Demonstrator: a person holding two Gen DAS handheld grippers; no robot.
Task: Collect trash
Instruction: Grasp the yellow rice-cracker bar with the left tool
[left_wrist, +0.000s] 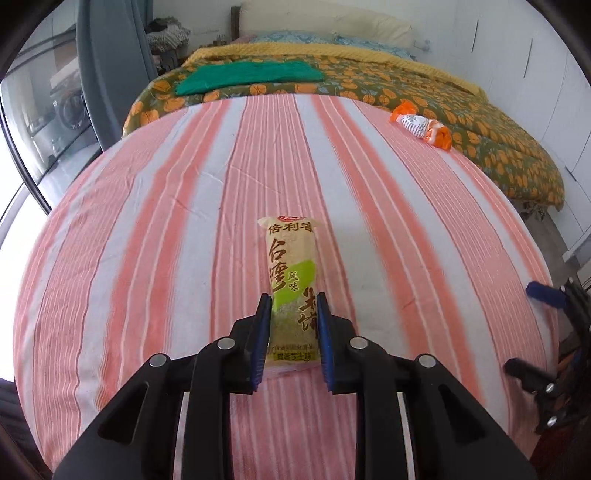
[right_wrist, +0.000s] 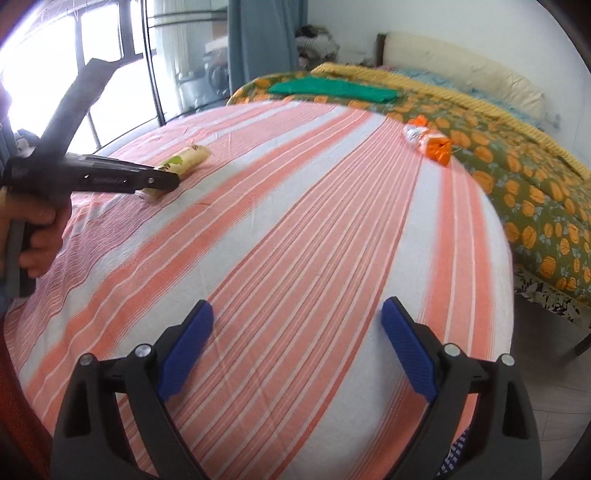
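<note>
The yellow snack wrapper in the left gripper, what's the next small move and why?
Probably lift the yellow snack wrapper straight off the striped sheet: the left gripper already pinches its near end, while the rest lies flat on the bed.

The pink-and-white striped cotton sheet (left_wrist: 184, 229) on the bed looks matt and finely woven, with faint creases. The long yellow-green plastic snack wrapper (left_wrist: 291, 273) at centre frame has a slight sheen. Upper right, the crumpled orange-and-white plastic wrapper (left_wrist: 421, 125) looks glossy and thin. The left gripper (left_wrist: 293, 306) is matt black plastic with blue textured rubbery pads (left_wrist: 325, 332) and shiny metal pins.
</note>
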